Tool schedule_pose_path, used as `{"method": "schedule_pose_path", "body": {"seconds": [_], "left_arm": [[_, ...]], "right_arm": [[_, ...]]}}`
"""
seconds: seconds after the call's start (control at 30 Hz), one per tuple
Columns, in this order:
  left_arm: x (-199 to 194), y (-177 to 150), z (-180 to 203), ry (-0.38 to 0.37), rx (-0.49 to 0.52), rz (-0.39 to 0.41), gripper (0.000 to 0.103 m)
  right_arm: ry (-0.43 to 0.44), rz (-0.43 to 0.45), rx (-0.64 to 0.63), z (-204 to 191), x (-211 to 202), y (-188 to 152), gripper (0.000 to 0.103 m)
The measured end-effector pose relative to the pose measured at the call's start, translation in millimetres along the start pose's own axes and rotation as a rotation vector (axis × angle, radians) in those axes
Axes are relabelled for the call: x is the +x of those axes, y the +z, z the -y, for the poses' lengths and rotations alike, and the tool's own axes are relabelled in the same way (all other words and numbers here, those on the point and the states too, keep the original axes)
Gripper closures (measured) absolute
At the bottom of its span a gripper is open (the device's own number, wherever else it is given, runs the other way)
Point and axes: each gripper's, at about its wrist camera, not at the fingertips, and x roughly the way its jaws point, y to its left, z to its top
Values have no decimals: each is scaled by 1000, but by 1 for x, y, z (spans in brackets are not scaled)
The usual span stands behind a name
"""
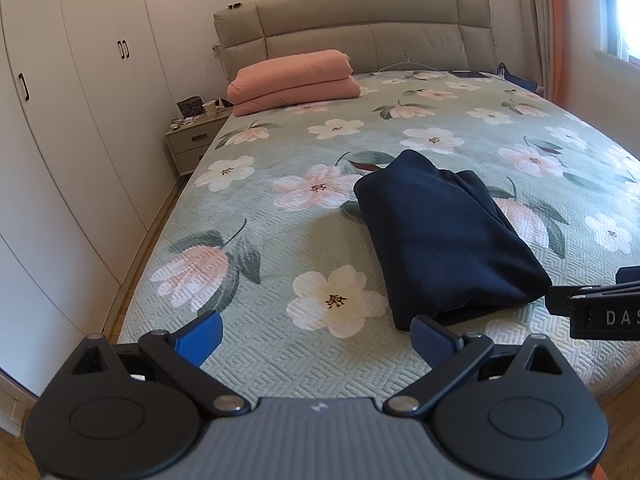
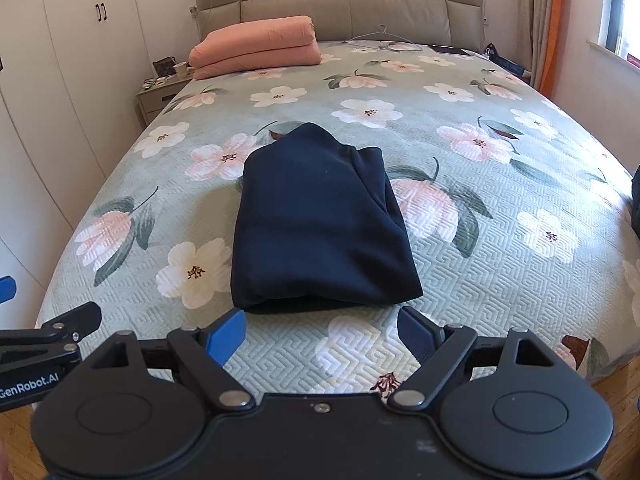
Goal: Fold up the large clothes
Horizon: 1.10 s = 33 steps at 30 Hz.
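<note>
Both hand-held grippers, left (image 1: 316, 338) and right (image 2: 322, 330), hang released and empty over the bed's near edge. Folded navy garment (image 2: 320, 220) lies on the floral green quilt (image 2: 460, 92), just beyond the fingertips. Pink folded bedding (image 2: 256, 46) rests against the padded headboard (image 2: 340, 0). White wardrobes (image 1: 60, 120) and nightstand (image 1: 192, 142) stand left; curtained window right.

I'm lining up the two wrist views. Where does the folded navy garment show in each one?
Left wrist: navy garment lies right of centre, ahead of the left gripper.
Right wrist: navy garment lies at centre, straight ahead of the right gripper.
Shared landmark: the pink folded bedding by the headboard.
</note>
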Motion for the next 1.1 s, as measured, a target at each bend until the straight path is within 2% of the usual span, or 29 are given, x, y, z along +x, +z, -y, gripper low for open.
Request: {"method": "schedule_pose_path", "body": {"seconds": [0.4, 1.1], "left_arm": [[-6, -1, 3, -15, 14, 14, 1], [-9, -2, -2, 2, 3, 11, 1]], "right_arm": [[10, -3, 10, 4, -3, 1, 5], [20, -14, 17, -6, -5, -7, 5]]}}
